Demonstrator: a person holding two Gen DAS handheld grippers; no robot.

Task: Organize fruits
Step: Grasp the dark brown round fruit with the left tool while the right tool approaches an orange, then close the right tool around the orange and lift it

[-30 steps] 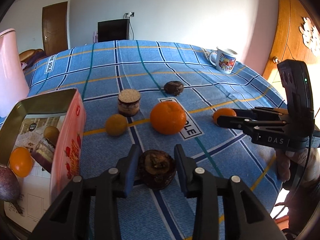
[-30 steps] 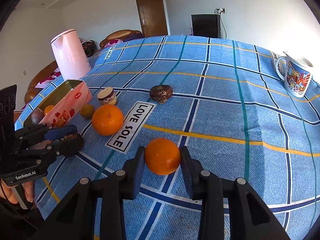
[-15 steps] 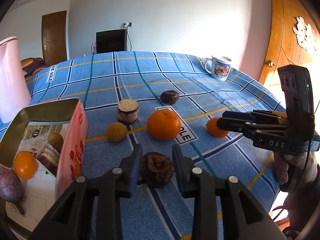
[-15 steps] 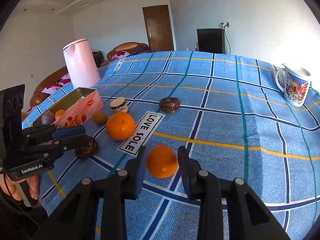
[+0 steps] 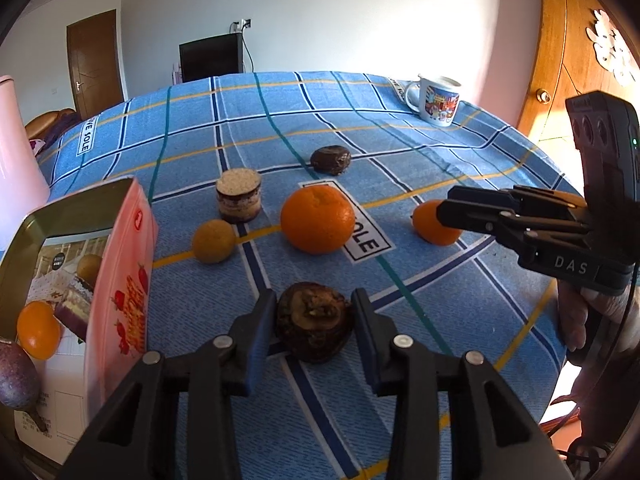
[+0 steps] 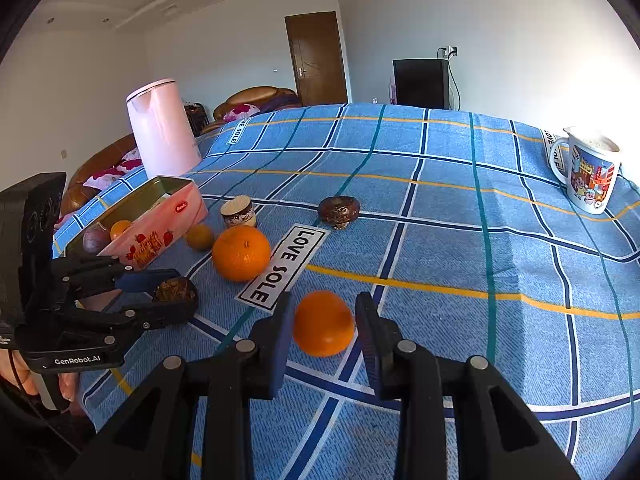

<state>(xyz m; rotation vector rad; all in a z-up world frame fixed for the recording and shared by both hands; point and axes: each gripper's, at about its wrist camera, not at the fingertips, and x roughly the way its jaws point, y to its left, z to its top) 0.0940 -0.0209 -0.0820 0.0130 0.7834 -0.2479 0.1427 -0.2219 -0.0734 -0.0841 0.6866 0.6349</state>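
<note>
Straddling brown fruit (image 5: 315, 327), left claw (image 5: 315, 334) abuts tin (image 5: 120, 264).

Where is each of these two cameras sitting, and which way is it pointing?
Left wrist view: rides the left gripper, looking along its fingers across the table at a dark brown fruit between them; the right gripper and hand show.
Right wrist view: rides the right gripper, facing a small orange between its fingers; the left gripper shows.
Shared: big orange, pink tin, mug.
</note>
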